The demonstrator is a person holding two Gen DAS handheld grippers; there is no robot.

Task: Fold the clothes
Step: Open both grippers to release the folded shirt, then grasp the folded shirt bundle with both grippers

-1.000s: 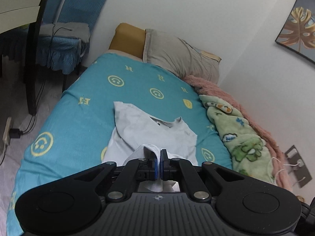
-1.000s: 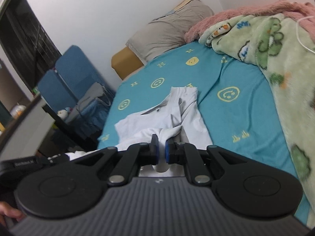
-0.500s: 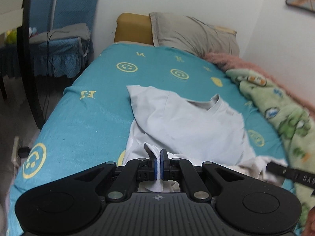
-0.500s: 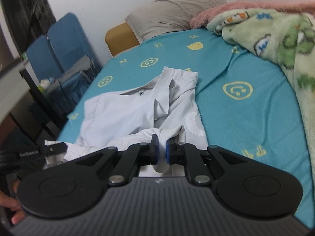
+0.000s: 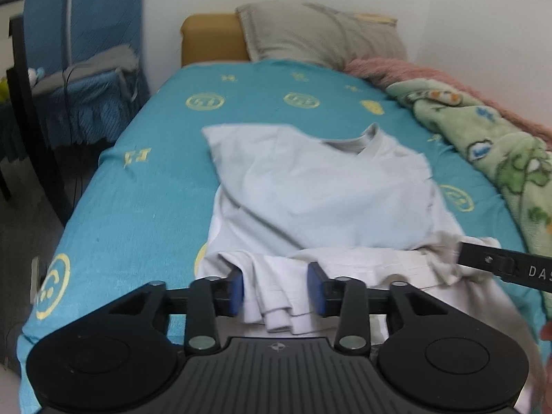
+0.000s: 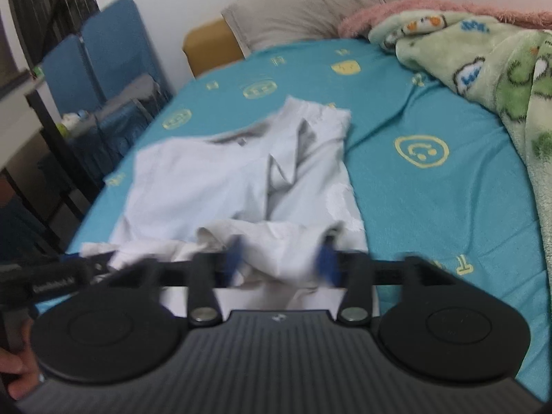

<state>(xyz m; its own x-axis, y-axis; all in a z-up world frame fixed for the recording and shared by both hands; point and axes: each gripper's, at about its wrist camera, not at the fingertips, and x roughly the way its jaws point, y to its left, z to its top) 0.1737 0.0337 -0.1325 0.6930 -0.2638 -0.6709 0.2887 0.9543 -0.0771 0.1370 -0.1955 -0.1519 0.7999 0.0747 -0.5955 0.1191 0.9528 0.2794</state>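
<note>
Both grippers tilted down over the near edge of the bed (image 5: 138,207). Shirt (image 5: 321,189) lies flat mid-bed, collar toward the pillow (image 5: 317,34), bottom hem bunched nearest me.

Left gripper (image 5: 276,289): jaws opening; hem folds sit between the blue pads (image 5: 236,289), neither pad pressing.

Right gripper (image 6: 281,262): jaws opening, motion-blurred; loose hem between them, not pinched. I see its finger (image 5: 500,262) at the shirt's right hem corner in the left view.

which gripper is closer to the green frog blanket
Right. The right gripper sits at the white shirt's hem on the green frog blanket's side; the left gripper is at the hem's far end. Both jaws are opening.
</note>
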